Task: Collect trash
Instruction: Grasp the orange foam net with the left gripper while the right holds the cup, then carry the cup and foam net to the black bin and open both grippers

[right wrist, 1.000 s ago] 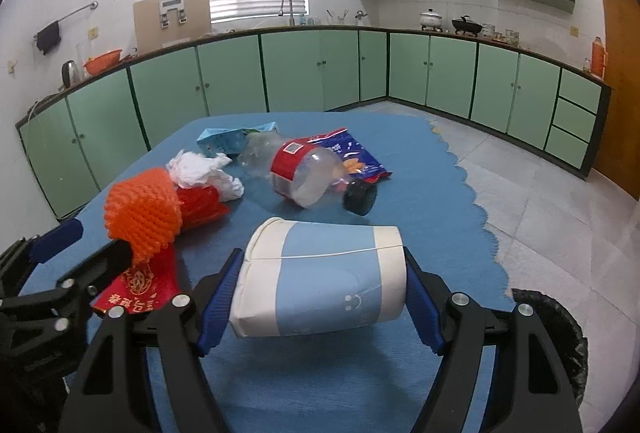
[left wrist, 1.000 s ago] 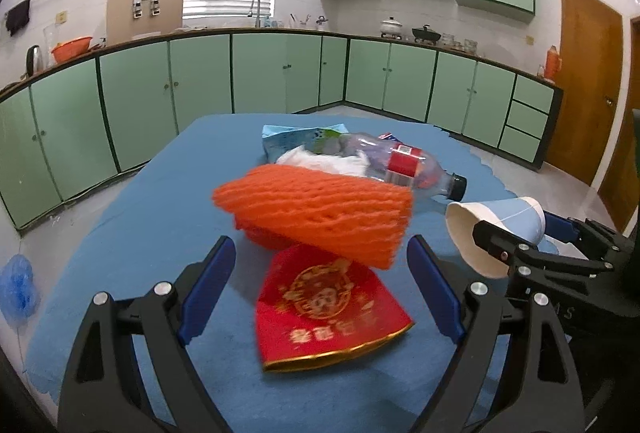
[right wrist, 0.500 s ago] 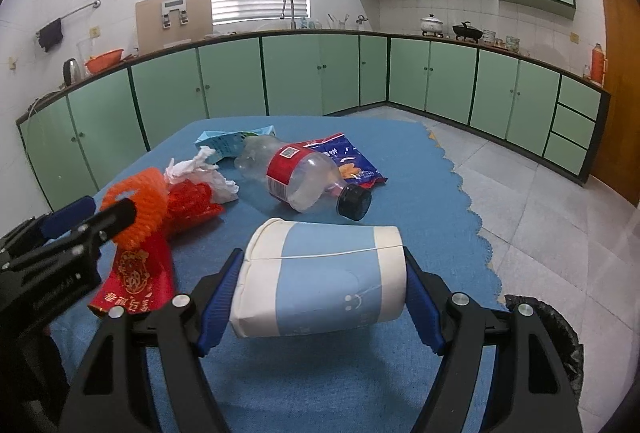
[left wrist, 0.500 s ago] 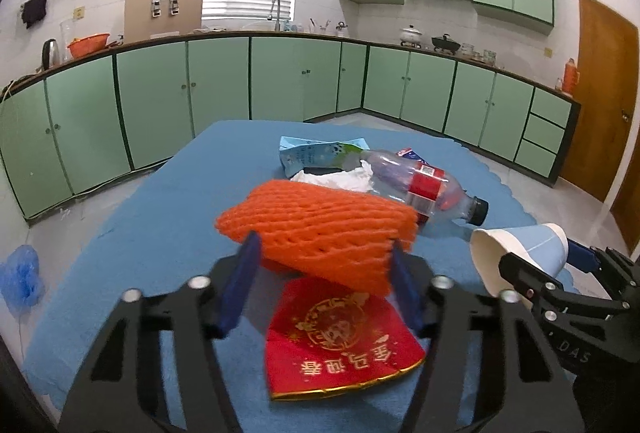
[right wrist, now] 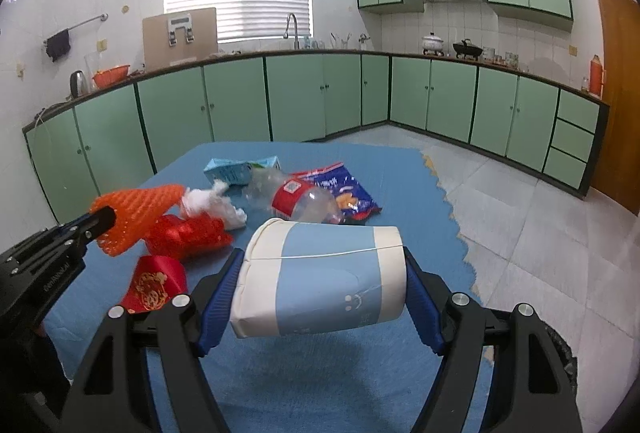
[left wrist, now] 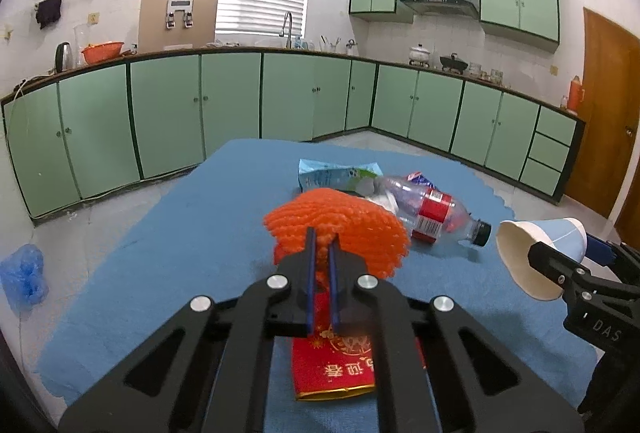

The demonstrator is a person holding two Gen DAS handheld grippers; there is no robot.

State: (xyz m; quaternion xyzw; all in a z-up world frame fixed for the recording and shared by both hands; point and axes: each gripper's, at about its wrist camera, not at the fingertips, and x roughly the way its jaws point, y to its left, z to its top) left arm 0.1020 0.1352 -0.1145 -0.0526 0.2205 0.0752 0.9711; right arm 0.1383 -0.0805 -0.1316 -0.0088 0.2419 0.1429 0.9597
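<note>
My left gripper (left wrist: 322, 245) is shut on an orange foam net (left wrist: 340, 225) and holds it above the blue table (left wrist: 192, 233); the net also shows in the right wrist view (right wrist: 136, 213). My right gripper (right wrist: 324, 273) is shut on a blue-and-white paper cup (right wrist: 320, 273), lying sideways between the pads; the cup also shows in the left wrist view (left wrist: 540, 257). On the table lie a red envelope (left wrist: 340, 365), a clear plastic bottle (left wrist: 424, 209), a crumpled tissue (right wrist: 212, 201), a red foil wrapper (right wrist: 188, 237), a blue carton (right wrist: 236, 171) and a snack bag (right wrist: 344, 193).
A black trash bin rim (right wrist: 560, 353) shows on the floor at the table's right. A blue plastic bag (left wrist: 24, 273) lies on the floor at the left. Green cabinets (left wrist: 160, 113) line the walls. A wooden door (left wrist: 608, 129) stands at the right.
My left gripper has closed on the orange foam net and lifted it off the pile. My right gripper still holds the cup and has barely moved.
</note>
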